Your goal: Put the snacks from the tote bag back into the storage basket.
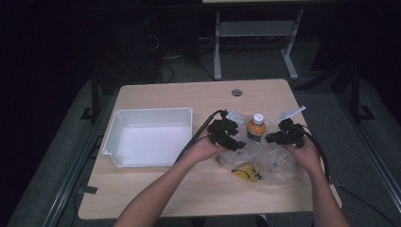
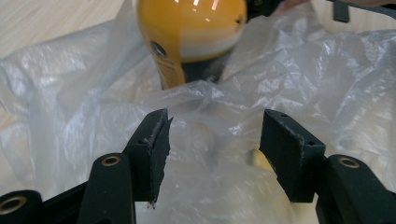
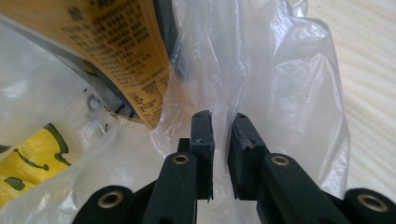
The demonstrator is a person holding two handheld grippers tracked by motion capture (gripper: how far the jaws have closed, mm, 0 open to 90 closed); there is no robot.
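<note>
While my left fingers point(image 2: 212, 140) gape wide over the plastic bag point(image 2: 299, 74), my right fingers point(image 3: 220, 128) stand slightly parted, film between them. I'm working the bag around the orange bottle point(image 1: 256, 126); next, the left must pinch an edge.

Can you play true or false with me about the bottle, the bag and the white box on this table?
1. The orange bottle has a white cap. True.
2. The white bin holds the bottle. False: the bin looks empty, and the bottle stands at the clear plastic bag.
3. The left gripper has its jaws wide apart over the bag. True.
4. Something yellow lies inside the bag. True.
5. The right gripper grips the bottle. False: its jaws are nearly together, with a fold of the bag between them.
</note>
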